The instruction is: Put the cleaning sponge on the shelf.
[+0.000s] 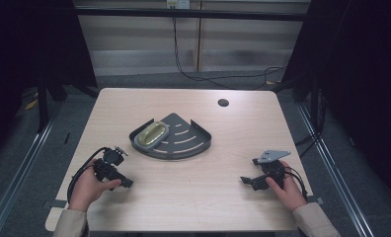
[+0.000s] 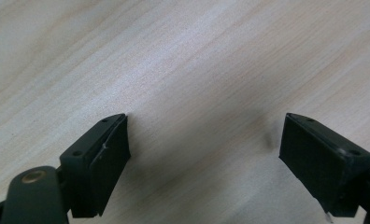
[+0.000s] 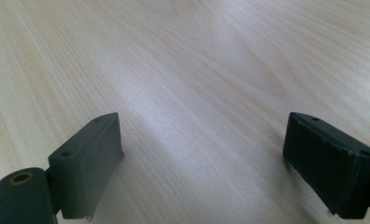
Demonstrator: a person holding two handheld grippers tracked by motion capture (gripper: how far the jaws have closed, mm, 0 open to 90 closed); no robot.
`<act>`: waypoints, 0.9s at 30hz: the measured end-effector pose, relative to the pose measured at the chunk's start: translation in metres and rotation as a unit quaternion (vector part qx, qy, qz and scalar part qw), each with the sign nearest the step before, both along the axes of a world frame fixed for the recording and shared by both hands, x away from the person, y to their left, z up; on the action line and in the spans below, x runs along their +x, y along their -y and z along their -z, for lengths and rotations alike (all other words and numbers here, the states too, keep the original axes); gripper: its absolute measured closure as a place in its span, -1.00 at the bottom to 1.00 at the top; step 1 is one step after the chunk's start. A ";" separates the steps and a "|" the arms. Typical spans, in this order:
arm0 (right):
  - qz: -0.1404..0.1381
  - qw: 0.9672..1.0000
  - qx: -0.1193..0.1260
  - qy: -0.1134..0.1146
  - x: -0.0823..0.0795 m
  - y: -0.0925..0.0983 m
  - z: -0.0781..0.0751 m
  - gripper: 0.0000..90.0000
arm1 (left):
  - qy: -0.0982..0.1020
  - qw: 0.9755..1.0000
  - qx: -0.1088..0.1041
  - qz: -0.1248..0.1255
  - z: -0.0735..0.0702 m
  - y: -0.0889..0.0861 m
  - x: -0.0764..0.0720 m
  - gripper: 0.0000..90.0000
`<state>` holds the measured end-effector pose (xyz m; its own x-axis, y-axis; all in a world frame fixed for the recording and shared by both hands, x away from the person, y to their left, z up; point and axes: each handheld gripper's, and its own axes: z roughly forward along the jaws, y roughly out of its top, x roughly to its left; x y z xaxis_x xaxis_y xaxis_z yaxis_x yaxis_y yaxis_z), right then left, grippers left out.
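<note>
Left hand-held gripper (image 1: 115,170) sits low at the counter's (image 1: 193,197) near-left, jaws spread wide over bare wood, gripping nothing; right hand-held gripper (image 1: 255,180) mirrors it at the near-right, jaws wide too, grey plate on top; well beyond both, mid-counter, a dark fan-shaped tray (image 1: 188,140) carries a yellow oval piece in a grey dish (image 1: 151,135) at its left end.

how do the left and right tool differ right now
The right tool carries a grey three-cornered plate on top; the left tool has none. The left tool lies near the table's left edge and points right, the right tool near its right edge and points left. Both are open, empty and held low over bare wood.
</note>
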<state>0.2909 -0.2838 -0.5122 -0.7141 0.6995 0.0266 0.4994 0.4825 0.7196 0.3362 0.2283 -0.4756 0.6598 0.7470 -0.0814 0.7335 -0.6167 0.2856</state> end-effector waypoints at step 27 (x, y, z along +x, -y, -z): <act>0.000 1.000 0.000 0.000 0.000 0.000 0.000 -0.75 | 0.060 0.998 -0.024 0.008 0.012 0.000 -0.020 -1.00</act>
<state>0.2910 -0.2838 -0.5122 -0.7145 0.6991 0.0268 0.4995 0.4829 0.7193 0.3166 0.2283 -0.4878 0.6794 0.7329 -0.0361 0.6816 -0.6122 0.4009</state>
